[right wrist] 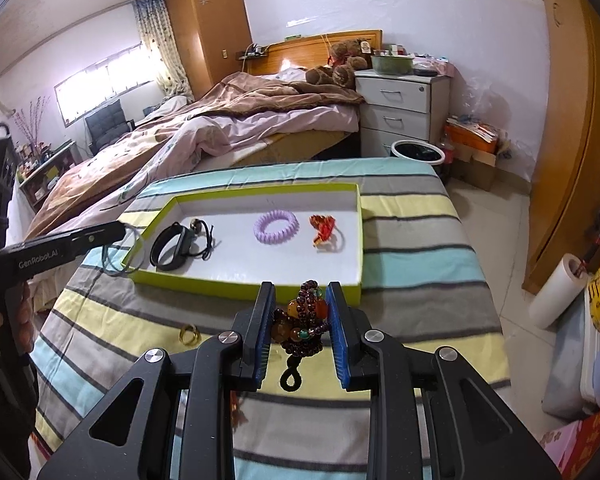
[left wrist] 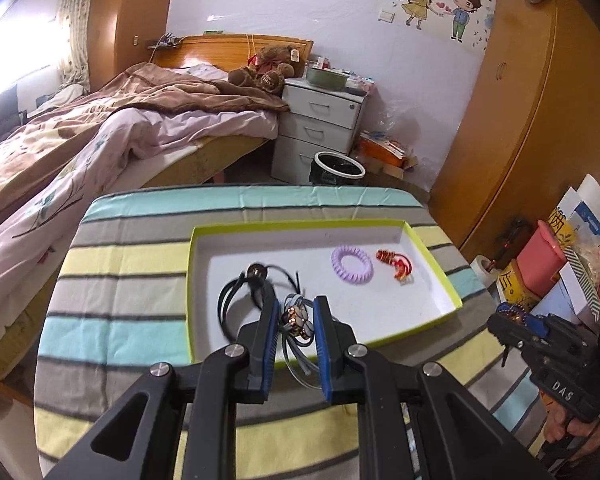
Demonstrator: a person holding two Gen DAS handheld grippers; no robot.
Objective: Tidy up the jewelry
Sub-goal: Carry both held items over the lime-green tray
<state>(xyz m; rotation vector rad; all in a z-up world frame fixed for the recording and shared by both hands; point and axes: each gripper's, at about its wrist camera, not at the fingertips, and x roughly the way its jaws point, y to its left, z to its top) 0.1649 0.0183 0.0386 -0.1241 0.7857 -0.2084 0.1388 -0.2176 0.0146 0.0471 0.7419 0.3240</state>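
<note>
A shallow white tray with a lime rim (left wrist: 434, 256) (right wrist: 358, 236) lies on the striped table. It holds a purple coil hair tie (left wrist: 352, 265) (right wrist: 276, 226), a red ornament (left wrist: 394, 266) (right wrist: 325, 229) and a black band bracelet (left wrist: 240, 296) (right wrist: 172, 246). My left gripper (left wrist: 296, 316) is shut on a grey cord necklace with brown beads (left wrist: 298, 320), held over the tray's near left edge. My right gripper (right wrist: 300, 312) is shut on a dark beaded bracelet with amber beads (right wrist: 300, 320), held above the cloth in front of the tray.
A gold ring (right wrist: 189, 334) lies on the striped cloth (left wrist: 120, 280) near the left front. A bed (left wrist: 100, 132), a white drawer unit (left wrist: 320, 132), a black bin (left wrist: 336, 168) and wooden wardrobes (left wrist: 540, 100) stand beyond. Boxes and a paper roll (right wrist: 556, 292) sit at the right.
</note>
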